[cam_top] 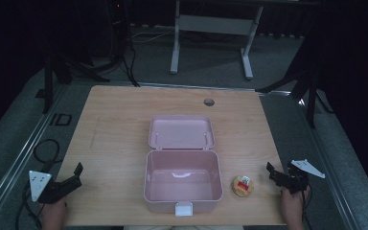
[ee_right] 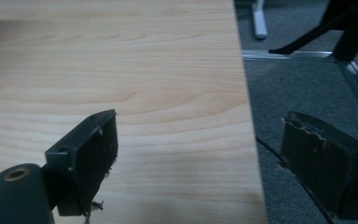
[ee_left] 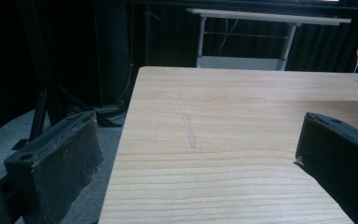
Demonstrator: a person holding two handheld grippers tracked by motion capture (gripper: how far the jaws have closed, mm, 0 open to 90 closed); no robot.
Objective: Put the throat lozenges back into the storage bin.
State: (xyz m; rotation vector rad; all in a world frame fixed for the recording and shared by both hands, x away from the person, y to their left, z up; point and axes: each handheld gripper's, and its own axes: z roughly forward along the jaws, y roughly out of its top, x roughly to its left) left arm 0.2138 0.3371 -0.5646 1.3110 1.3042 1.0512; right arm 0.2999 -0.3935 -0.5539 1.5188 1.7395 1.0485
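Note:
A pink plastic box (cam_top: 182, 184) stands open at the middle front of the wooden table (cam_top: 115, 124), its lid (cam_top: 181, 132) laid back behind it and its inside bare. A small round tan item with a red label (cam_top: 243, 186) lies just right of the box. My left gripper (cam_top: 76, 173) hovers at the table's front left corner, open, nothing between its jaws; its own view shows it (ee_left: 196, 154) straddling the table's left edge. My right gripper (cam_top: 271, 171) sits at the front right edge, open and empty, seen in its own view (ee_right: 198, 154) over the right edge.
A round cable hole (cam_top: 209, 102) marks the table's far side. Grey carpet surrounds the table, with black stand legs (cam_top: 287, 81) at both far corners and a white desk frame (cam_top: 211, 28) behind. Cables (cam_top: 45, 148) loop on the floor at left.

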